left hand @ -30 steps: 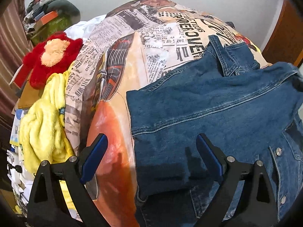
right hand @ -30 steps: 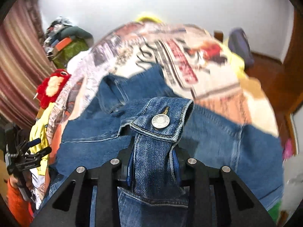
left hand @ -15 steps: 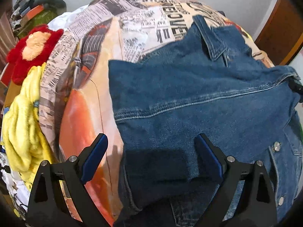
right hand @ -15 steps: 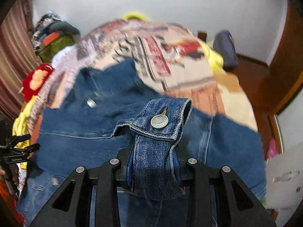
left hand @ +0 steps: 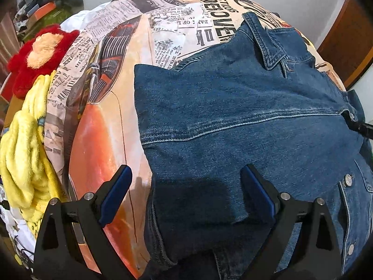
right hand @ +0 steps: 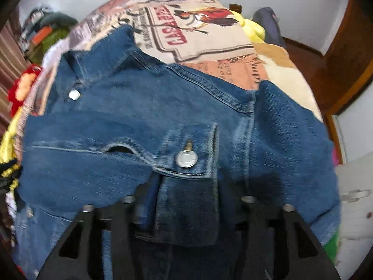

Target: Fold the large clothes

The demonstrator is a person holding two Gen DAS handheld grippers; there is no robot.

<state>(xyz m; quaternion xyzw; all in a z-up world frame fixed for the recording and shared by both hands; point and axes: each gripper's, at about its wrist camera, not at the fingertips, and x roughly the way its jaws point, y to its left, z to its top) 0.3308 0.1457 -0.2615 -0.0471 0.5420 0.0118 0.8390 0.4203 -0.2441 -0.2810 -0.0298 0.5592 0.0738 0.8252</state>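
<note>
while the denim jacket (left hand: 244,126) lies flat, its collar (left hand: 265,44) points away.

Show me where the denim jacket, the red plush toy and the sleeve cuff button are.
denim jacket (left hand: 233,116), left wrist view, on its folded back panel.
red plush toy (left hand: 39,58), left wrist view, on its red fur.
cuff button (right hand: 186,159), right wrist view, on the metal face.

Both handheld grippers look alike: left gripper (left hand: 186,186) has matte black triangular finger frames w/ cut-out windows, round silver screw heads at the joints & blue pads (left hand: 115,193) on the inner faces; right gripper (right hand: 186,200) same black frames, silver screws.
</note>
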